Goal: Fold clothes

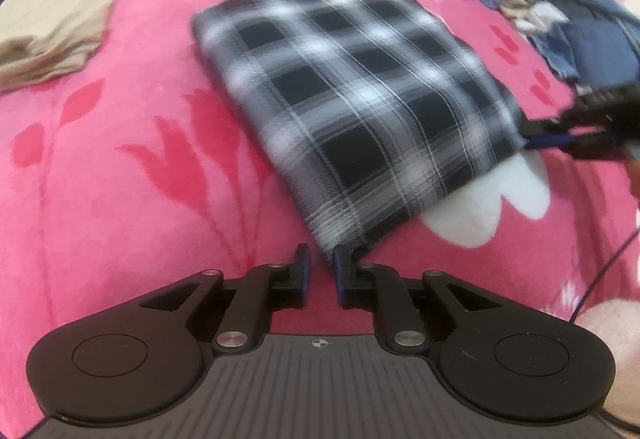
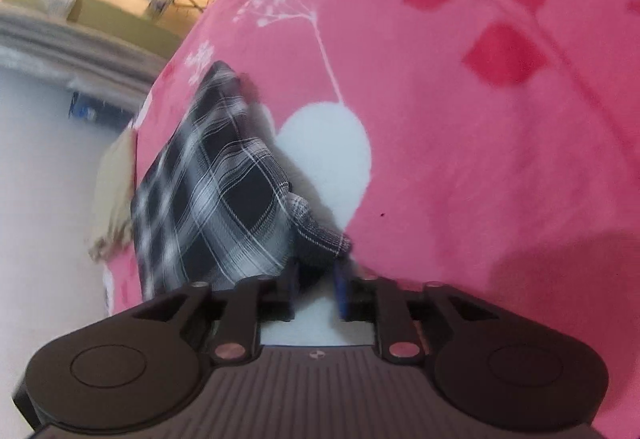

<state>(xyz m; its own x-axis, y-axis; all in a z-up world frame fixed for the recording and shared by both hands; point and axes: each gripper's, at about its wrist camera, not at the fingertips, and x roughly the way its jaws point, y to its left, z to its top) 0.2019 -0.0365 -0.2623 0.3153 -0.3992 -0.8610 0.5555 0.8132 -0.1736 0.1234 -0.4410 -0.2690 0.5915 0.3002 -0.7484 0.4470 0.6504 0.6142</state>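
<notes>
Right now my left gripper (image 1: 321, 263) has its jaws a little apart, and the near corner of the folded plaid cloth (image 1: 352, 95) lies against the inside of the right-hand finger (image 1: 341, 271); the other finger stands clear of it, so nothing is pinched there. Over on my right gripper (image 2: 316, 275) the jaws are also slightly parted, with a bunched corner of the same cloth (image 2: 224, 191) sitting just ahead of the tips and partly between them; I cannot tell whether either pad touches it, but they are not pressed together on it. In the left wrist view that right gripper (image 1: 548, 137) shows blurred at the cloth's right-hand corner. The cloth lies flat as a folded rectangle on the pink floral blanket (image 1: 120, 159), stretching away from my left fingers. Further out, a beige garment (image 1: 52, 31) lies at the far left, well apart, and a heap of blue and grey clothes (image 1: 560, 7) sits at the far right.
</notes>
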